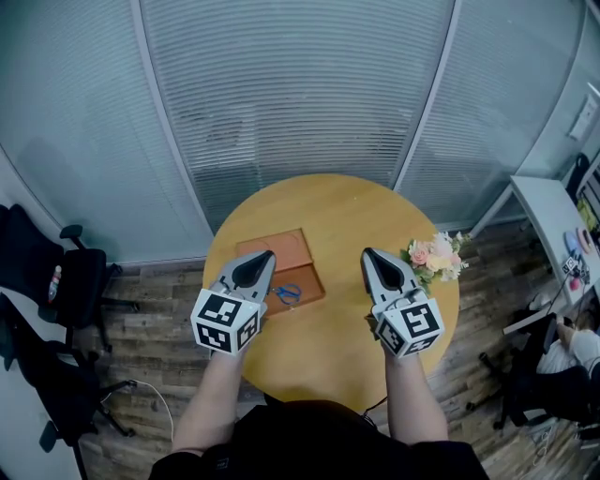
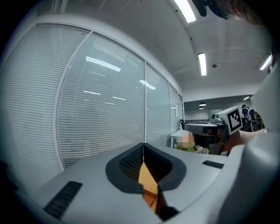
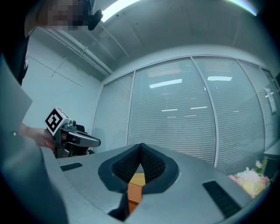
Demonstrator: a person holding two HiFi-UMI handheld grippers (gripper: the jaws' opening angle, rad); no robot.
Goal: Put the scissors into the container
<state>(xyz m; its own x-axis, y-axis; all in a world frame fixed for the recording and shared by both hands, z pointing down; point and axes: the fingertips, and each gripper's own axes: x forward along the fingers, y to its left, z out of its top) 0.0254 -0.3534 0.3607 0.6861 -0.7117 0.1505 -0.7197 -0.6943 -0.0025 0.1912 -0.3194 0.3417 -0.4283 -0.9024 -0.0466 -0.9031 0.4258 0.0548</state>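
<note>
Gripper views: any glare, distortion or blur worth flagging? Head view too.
Left gripper view: fisheye, dark corners, ceiling lights blown out and mirrored in the glass. Right gripper view: same vignette, light strip glaring, flowers soft at the edge. Head view: even light, blinds bowed, table sharp, scissors small but clear.
</note>
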